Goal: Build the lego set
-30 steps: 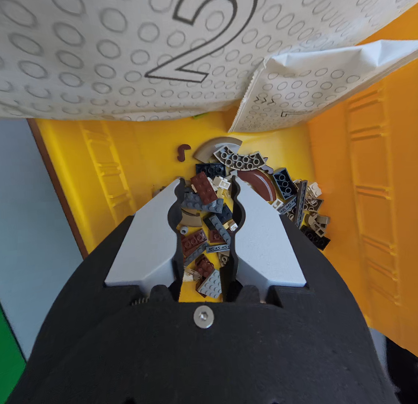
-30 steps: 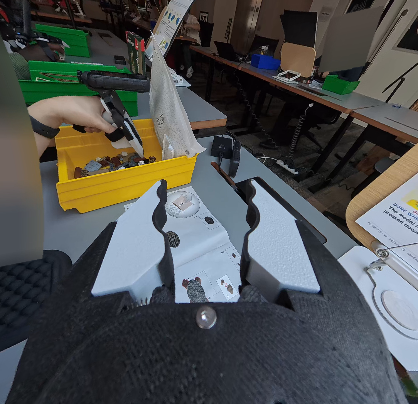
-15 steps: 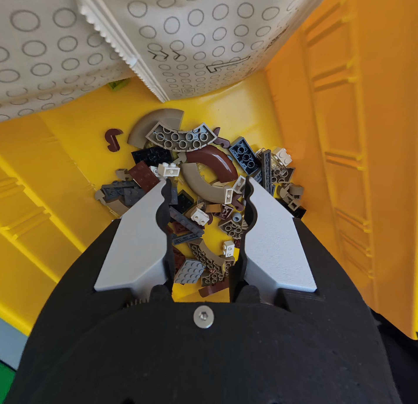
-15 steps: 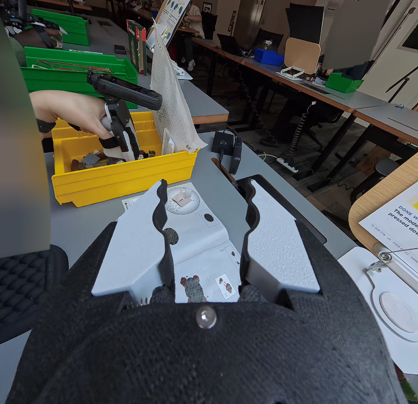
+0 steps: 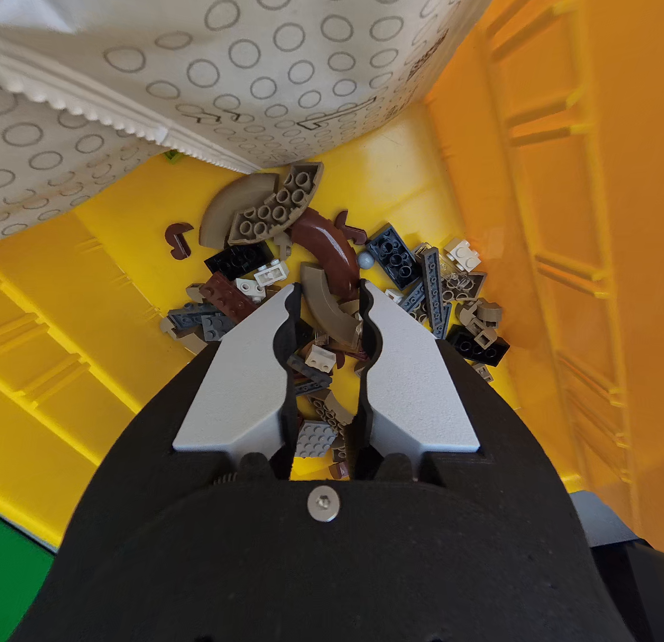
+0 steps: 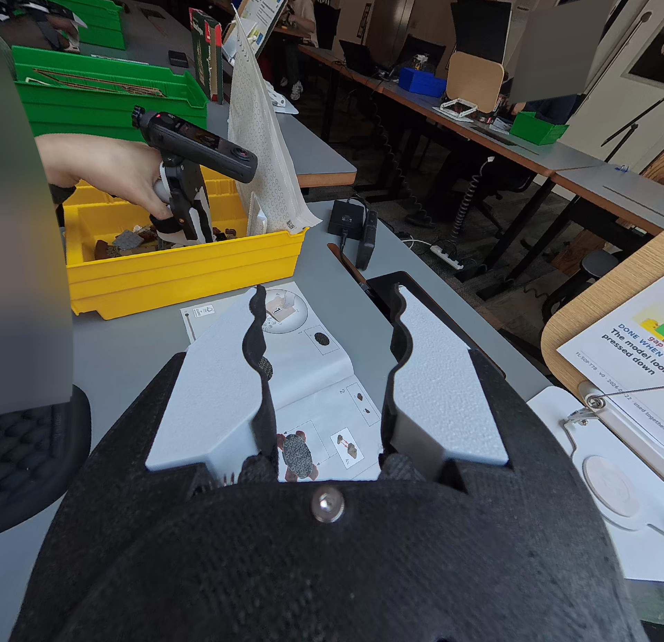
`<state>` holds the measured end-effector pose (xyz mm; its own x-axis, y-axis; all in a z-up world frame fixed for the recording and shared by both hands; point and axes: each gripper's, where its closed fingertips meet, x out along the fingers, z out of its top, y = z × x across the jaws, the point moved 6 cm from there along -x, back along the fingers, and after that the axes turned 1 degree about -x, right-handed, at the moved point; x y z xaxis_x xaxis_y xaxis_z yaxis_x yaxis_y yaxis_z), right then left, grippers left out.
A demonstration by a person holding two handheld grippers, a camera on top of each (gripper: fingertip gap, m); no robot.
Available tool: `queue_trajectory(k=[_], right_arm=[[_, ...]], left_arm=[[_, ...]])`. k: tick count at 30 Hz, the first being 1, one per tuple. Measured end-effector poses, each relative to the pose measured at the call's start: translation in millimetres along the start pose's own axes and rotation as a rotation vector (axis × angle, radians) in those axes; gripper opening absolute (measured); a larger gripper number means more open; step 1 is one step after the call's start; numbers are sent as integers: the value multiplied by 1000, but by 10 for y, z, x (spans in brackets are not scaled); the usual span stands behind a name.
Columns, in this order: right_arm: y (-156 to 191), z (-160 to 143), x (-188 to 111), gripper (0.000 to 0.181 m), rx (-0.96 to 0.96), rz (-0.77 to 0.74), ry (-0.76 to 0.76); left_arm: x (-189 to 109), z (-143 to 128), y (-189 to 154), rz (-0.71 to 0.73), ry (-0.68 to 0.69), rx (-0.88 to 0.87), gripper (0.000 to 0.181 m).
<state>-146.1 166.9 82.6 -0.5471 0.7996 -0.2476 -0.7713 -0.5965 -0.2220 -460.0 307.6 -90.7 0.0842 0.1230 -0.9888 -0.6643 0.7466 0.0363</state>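
In the left wrist view a pile of loose lego pieces (image 5: 427,283) in brown, tan, grey, black and white lies on the floor of a yellow bin (image 5: 395,164). My left gripper (image 5: 328,288) is down in the pile. Its jaws stand narrow around a tan curved piece (image 5: 328,308), which touches both pads and still lies on the pile. A brown curved piece (image 5: 328,250) lies just beyond the tips. My right gripper (image 6: 327,294) is open and empty above the open instruction booklet (image 6: 323,369) on the grey table. The right wrist view also shows the left gripper (image 6: 194,225), held by a hand inside the bin (image 6: 187,279).
Two white paper bags printed with circles (image 5: 251,67) lean in the bin's far end over the pile and stand tall in the right wrist view (image 6: 262,150). Green bins (image 6: 104,96) stand behind. A black adapter (image 6: 346,216) and a white clipboard (image 6: 611,481) lie to the right.
My left gripper moved across the pile toward the curved pieces and its jaws narrowed around the tan curved piece. The right gripper stayed open over the booklet.
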Motion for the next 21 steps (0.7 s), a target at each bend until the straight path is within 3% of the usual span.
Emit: queue_trajectory(k=[11, 21], right_arm=[[-13, -10, 0, 70, -19, -6, 11], [-7, -33, 17, 70, -45, -10, 30]], left_arm=[[-244, -125, 279, 3, -88, -82, 24], [-282, -94, 588, 42, -202, -190, 24]])
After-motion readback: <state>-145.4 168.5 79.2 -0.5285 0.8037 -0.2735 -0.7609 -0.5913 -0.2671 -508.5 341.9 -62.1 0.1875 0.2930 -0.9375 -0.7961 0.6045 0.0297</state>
